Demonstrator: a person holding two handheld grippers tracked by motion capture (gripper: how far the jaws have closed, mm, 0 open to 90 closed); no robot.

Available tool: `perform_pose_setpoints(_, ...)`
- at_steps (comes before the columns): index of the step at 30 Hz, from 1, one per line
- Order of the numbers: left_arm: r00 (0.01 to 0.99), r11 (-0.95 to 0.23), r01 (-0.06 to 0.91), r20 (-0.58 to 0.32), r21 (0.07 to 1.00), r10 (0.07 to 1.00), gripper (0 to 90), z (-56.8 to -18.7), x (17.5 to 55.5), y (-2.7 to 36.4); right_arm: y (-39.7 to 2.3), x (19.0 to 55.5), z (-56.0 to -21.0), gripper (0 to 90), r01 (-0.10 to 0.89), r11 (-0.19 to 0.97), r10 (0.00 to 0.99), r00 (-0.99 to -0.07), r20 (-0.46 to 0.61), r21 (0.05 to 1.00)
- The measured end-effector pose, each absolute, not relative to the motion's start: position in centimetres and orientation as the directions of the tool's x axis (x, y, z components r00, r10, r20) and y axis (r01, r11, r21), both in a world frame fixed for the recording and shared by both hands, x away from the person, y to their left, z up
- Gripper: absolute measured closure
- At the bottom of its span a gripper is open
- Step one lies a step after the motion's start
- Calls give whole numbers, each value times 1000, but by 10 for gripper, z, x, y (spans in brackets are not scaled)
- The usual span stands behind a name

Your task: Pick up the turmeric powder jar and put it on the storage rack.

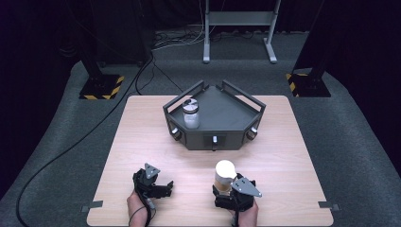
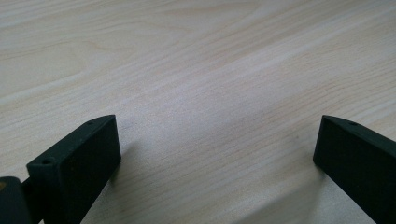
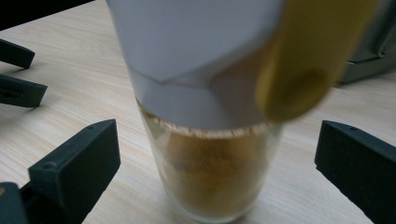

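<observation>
Glass jar [image 1: 224, 177] with a white lid and white label, brown powder inside, stands upright on the table [image 1: 142, 137] near its front edge, between the spread jaws of the right gripper [image 1: 227, 188], which is released and not touching it; the label shows no readable writing. Left gripper [image 1: 163, 186] rests low over bare wood, jaws wide apart, holding nothing. A second jar [image 1: 191, 113], label too small to read, stands in the grey tray [image 1: 227, 118] farther back.

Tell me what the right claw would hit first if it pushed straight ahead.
Probably the clear glass jar with the white lid and brown powder: it stands between the open jaws of the right claw, which do not appear to touch it.
</observation>
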State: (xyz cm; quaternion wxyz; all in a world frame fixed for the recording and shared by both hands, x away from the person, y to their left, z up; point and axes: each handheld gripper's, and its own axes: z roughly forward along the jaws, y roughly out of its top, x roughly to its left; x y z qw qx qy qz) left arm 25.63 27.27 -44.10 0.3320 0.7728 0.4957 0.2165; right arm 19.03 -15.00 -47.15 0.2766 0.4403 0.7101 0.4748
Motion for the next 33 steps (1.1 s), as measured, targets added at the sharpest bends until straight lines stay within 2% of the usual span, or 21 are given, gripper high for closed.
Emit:
perform_pose_setpoints(15, 418, -290, 622, 4, 727, 908, 5, -441, 257, 273, -142, 208, -472, 0, 352, 171, 879, -476, 19, 920)
perform_pose_setpoints(18, 418, -290, 622, 4, 727, 908, 5, -441, 257, 273, -144, 207, -474, 157, 352, 154, 880, -474, 34, 923)
perform_pose_setpoints(19, 418, -290, 622, 4, 728, 908, 5, -441, 257, 273, -145, 207, -474, 262, 351, 151, 879, -476, 37, 924)
perform_pose_setpoints(20, 418, -289, 622, 4, 727, 908, 6, -441, 257, 273, -148, 207, -475, 279, 349, 144, 874, -484, 47, 926)
perform_pose_setpoints(33, 418, -290, 622, 4, 727, 908, 6, -441, 257, 273, -151, 207, -471, 298, 350, 153, 866, -498, 45, 924)
